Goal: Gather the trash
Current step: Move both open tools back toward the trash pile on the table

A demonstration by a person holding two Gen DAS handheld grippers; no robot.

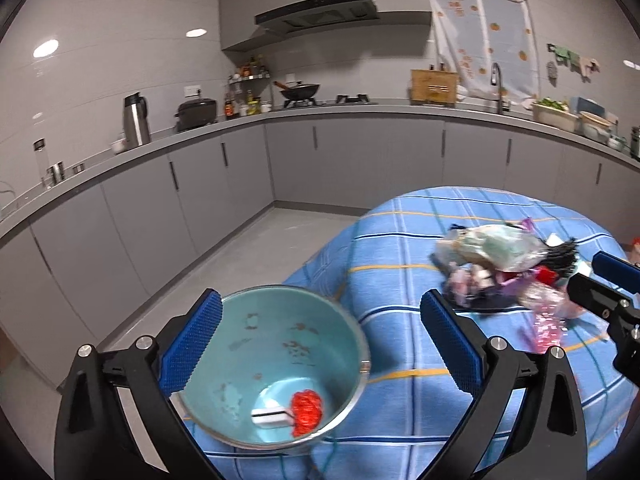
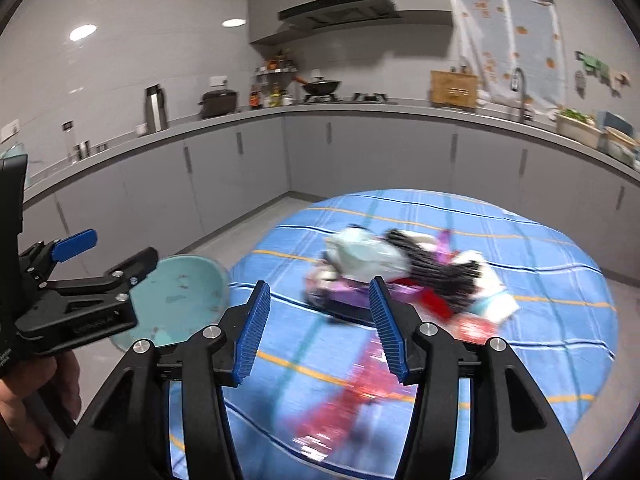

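Left wrist view: left gripper (image 1: 320, 344) is standing wide, released, framing the teal bin (image 1: 276, 364) at lower centre, a red scrap (image 1: 306, 406) already lying inside. Trash pile (image 1: 508, 268) is sitting at right on the blue checked tablecloth (image 1: 400, 248). The bin looks to be overhanging the table edge; a knock could be tipping it.

Right wrist view: right gripper (image 2: 318, 330) is gaping partway, empty. Blur is hiding detail; possibly a pink wrapper (image 2: 360, 396) below could be getting missed.

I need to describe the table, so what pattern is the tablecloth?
Blue plaid tablecloth with white, dark blue and yellow-orange lines; clearest in the left wrist view.
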